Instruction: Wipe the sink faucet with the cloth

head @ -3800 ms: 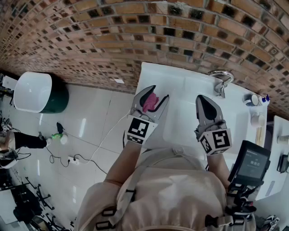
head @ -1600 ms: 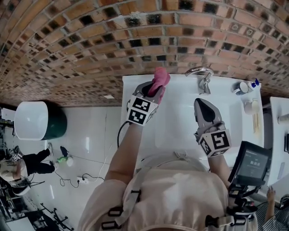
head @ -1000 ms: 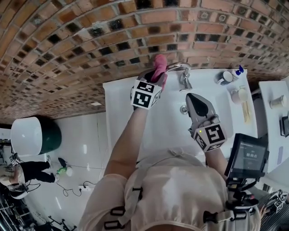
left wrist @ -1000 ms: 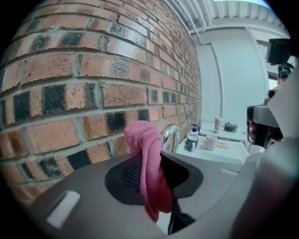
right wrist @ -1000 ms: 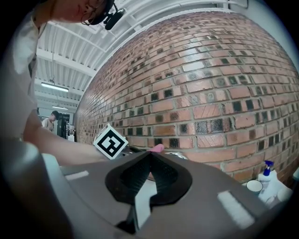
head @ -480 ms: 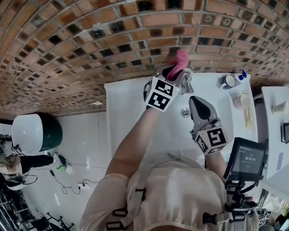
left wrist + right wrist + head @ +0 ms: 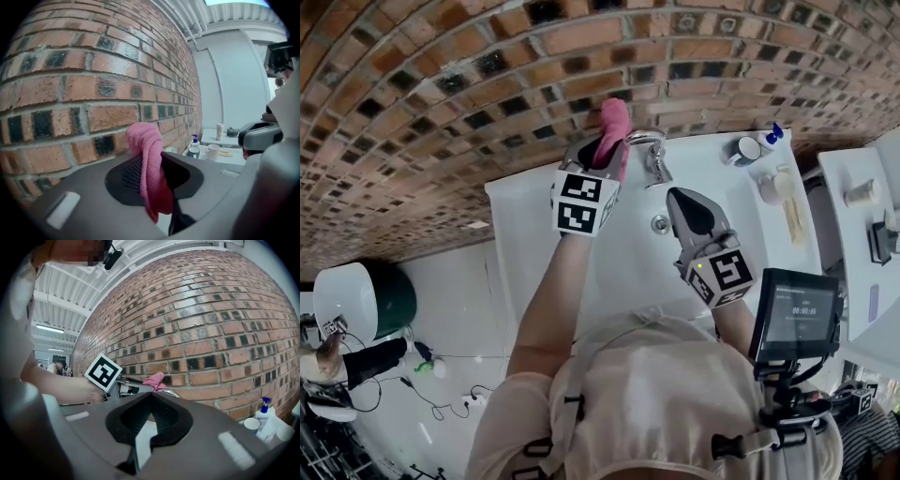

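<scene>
A pink cloth (image 7: pixel 614 124) sticks up out of my left gripper (image 7: pixel 602 155), which is shut on it and held against the brick wall, just left of the chrome faucet (image 7: pixel 652 155). In the left gripper view the cloth (image 7: pixel 149 171) hangs folded between the jaws of the left gripper (image 7: pixel 151 157). My right gripper (image 7: pixel 686 208) hovers over the white sink (image 7: pixel 525 234), shut and holding nothing. From the right gripper view, the right gripper (image 7: pixel 150 397) faces the cloth (image 7: pixel 154 379) and the left gripper's marker cube (image 7: pixel 104 372); the faucet is mostly hidden there.
The brick wall (image 7: pixel 487 66) rises right behind the sink. On the counter to the right stand cups (image 7: pixel 748 150) and a soap bottle (image 7: pixel 775 134). A screen device (image 7: pixel 792 314) sits at the person's right side. A white bin (image 7: pixel 352 300) stands on the floor at left.
My left gripper has risen a little with the cloth and now sits at the faucet's left side rather than over it. The right gripper has stayed above the basin.
</scene>
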Available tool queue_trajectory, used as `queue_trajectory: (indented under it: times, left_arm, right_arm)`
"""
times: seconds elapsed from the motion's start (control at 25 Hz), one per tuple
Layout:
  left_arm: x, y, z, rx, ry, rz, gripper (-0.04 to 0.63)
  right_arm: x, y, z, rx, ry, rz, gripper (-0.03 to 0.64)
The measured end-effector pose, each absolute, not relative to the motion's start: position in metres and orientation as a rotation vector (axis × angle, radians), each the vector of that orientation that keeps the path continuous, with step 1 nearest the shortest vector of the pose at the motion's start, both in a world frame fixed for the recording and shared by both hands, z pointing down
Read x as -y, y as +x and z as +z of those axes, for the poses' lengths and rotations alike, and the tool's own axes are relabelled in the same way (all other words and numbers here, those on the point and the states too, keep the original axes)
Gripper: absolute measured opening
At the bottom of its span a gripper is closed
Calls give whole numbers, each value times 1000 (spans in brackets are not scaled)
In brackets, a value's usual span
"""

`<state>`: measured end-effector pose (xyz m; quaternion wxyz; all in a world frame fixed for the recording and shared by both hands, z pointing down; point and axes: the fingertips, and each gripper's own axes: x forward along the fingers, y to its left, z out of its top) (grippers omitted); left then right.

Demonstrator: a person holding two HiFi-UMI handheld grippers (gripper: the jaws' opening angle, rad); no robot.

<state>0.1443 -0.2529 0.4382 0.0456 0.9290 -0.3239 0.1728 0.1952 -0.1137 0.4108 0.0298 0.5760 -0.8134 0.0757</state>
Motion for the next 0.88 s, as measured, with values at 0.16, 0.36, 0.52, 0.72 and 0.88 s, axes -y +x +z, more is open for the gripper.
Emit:
queue_trajectory:
  times: [0.16,0.36,0.52,0.72,0.88]
  left_arm:
    - [251,169,432,982,2921,540,95]
    - [249,183,424,891,2960,562,95]
    - [229,196,403,822,3007,447,95]
    - [212,228,453,615,2946,556,95]
    - [213,238,492,556,2744,513,95]
  right_arm:
    - [114,195,407,2493,1784,204,-14]
    - [115,197,406,2480,1806,201,-14]
    - [111,211,398,2459,1876,174,-14]
    - [107,244,399,2386,1982,195,-14]
    - [103,252,405,2360,1998,218,-14]
